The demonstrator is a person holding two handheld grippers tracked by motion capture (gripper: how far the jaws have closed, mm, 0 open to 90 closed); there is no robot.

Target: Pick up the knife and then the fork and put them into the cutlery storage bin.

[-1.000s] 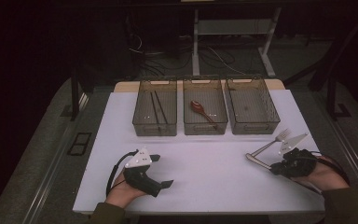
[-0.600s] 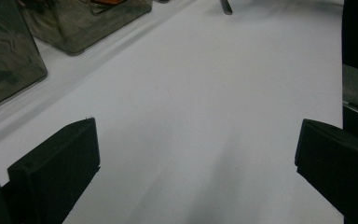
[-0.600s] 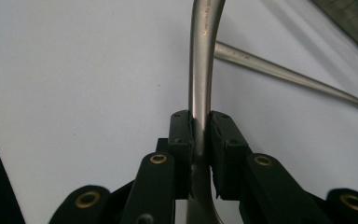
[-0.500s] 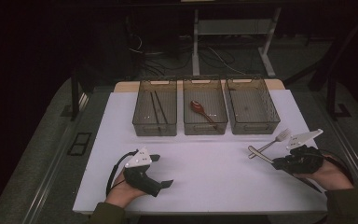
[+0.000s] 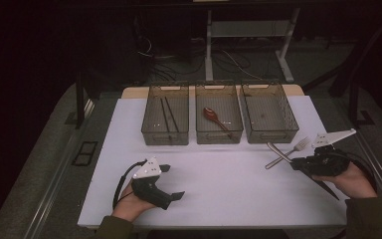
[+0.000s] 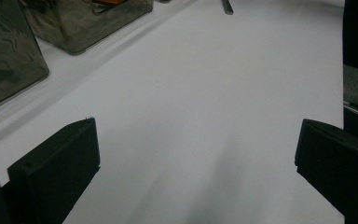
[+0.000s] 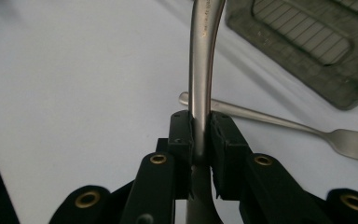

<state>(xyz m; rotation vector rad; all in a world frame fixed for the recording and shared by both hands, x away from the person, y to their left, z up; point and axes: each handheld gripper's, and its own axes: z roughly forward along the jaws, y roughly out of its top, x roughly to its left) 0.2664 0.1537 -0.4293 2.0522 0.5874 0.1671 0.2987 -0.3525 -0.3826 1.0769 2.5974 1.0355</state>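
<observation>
The right tongs (image 7: 199, 140) are clenched on a metal utensil handle (image 7: 201, 70), which rises straight up between the two black jaws in the right gripper view; which kind of utensil it is cannot be told, since its working end is hidden. In the high view the right tongs (image 5: 298, 163) sit at the right side of the white worktop (image 5: 229, 184), with the held handle (image 5: 273, 148) pointing up and to the left, clear of the surface as far as can be judged. A fork (image 5: 289, 153) lies flat on the worktop just beside the tongs, crossing under the held handle; in the right gripper view the fork (image 7: 279, 122) lies behind the jaws, its tines toward the right.

The left tongs (image 5: 171, 183) rest near the front left of the worktop, jaws released and spread wide with bare white surface between them, as the left gripper view (image 6: 198, 154) shows.

Three clear bins stand in a row at the far side of the worktop. The left bin (image 5: 151, 130) holds dark chopsticks (image 5: 168, 114), the middle bin (image 5: 219, 137) holds a reddish-brown spoon (image 5: 215, 117), and the right bin (image 5: 278, 130) stands nearest the fork and the right tongs
</observation>
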